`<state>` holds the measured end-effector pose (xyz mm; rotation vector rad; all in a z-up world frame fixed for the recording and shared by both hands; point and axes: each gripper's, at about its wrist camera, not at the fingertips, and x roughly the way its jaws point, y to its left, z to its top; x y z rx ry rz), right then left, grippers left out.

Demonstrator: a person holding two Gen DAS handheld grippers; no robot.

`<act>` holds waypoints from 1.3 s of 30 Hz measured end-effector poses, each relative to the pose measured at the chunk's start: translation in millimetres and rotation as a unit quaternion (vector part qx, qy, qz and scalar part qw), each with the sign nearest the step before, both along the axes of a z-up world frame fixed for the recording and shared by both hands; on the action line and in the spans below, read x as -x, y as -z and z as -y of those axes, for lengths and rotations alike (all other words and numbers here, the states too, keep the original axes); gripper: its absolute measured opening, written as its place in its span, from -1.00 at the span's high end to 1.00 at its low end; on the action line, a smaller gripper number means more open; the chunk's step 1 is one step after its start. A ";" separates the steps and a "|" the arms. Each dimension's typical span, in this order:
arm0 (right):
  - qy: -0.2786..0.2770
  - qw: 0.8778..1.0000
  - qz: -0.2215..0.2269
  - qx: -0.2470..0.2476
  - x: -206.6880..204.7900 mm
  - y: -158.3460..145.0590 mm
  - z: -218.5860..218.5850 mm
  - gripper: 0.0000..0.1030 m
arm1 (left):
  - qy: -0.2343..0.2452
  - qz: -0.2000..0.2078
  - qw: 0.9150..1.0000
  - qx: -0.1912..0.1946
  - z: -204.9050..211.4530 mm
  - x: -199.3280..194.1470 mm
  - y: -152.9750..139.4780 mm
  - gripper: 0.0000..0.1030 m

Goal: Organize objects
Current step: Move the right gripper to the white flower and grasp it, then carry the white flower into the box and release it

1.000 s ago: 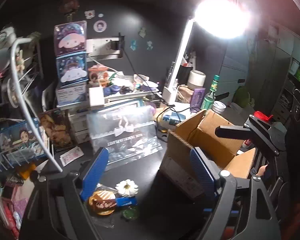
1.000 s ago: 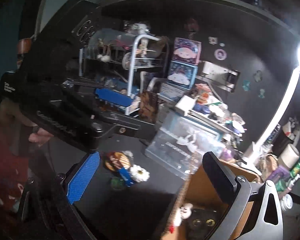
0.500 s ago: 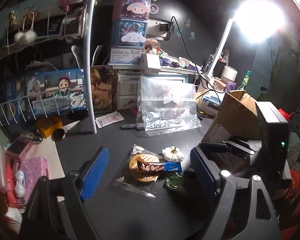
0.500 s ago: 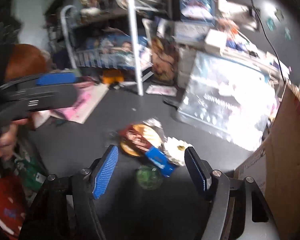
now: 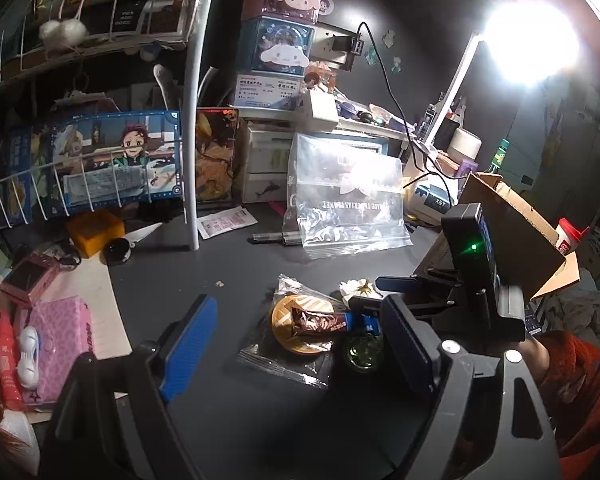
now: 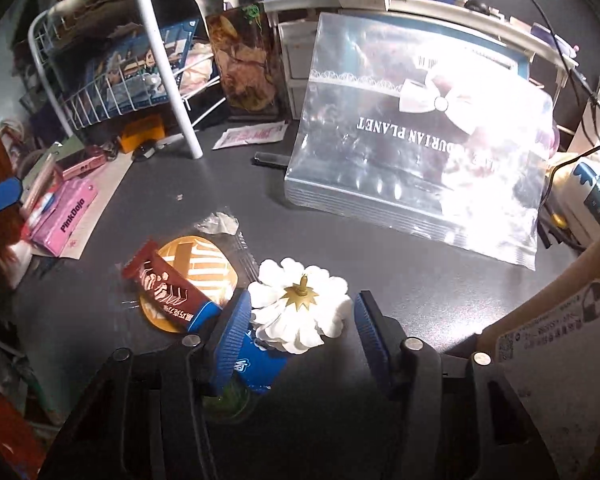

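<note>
A: The right gripper (image 6: 300, 320) is spreading its jaws wide around the white flower (image 6: 300, 308) lying on the dark desk (image 6: 340, 232), beside the chocolate bar (image 6: 172, 292). Closing now is risking a pinch on the bar's blue end, since it is tucking under the petals.

B: The left gripper (image 5: 296, 340), also gaping and holding nothing, is showing the cardboard box (image 5: 520, 220); the right view is cutting most of it off.

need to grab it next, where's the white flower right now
In the right wrist view the white flower lies on the dark desk between the open fingers of the right gripper, just right of the chocolate bar and left of the cardboard box.
</note>
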<state>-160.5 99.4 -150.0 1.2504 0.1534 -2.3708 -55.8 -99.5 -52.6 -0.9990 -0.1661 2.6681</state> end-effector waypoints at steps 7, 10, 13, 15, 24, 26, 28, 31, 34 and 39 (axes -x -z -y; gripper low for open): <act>-0.005 1.000 0.004 0.001 2.9 4.8 -0.2 0.57 | 0.002 0.004 1.000 0.001 -2.4 2.8 -1.8 -0.58; -0.013 1.000 -0.011 0.001 -2.8 -1.3 2.0 0.64 | 0.011 0.006 1.000 -0.001 -7.3 4.3 -3.9 -0.58; -0.029 0.999 -0.024 0.018 -14.9 -14.7 3.3 0.65 | 0.020 0.007 1.000 -0.003 -13.7 5.5 -7.7 -0.58; -0.049 0.997 -0.043 0.029 -28.6 -30.0 7.0 0.65 | 0.030 0.007 1.000 -0.005 -18.9 5.8 -11.3 -0.58; -0.132 0.981 -0.130 0.062 -97.1 -114.4 14.0 0.65 | 0.105 -0.001 0.993 -0.046 -53.8 4.6 -42.7 -0.35; -0.136 0.978 -0.145 0.063 -105.1 -129.3 8.8 0.65 | 0.115 -0.002 0.992 -0.049 -62.9 4.8 -52.2 -0.23; -0.137 0.975 -0.162 0.062 -114.1 -142.9 0.8 0.65 | 0.125 -0.005 0.991 -0.057 -70.3 5.2 -62.2 -0.06; -0.129 0.973 -0.184 0.057 -119.0 -156.1 -14.2 0.65 | 0.147 -0.009 0.987 -0.067 -84.0 7.2 -76.6 0.06; -0.115 0.972 -0.199 0.055 -118.6 -165.2 -34.5 0.65 | 0.160 -0.013 0.985 -0.068 -101.9 12.1 -88.1 0.11; -0.081 0.974 -0.207 0.052 -109.4 -176.0 -73.5 0.65 | 0.197 -0.004 0.978 -0.073 -146.4 30.0 -99.7 0.32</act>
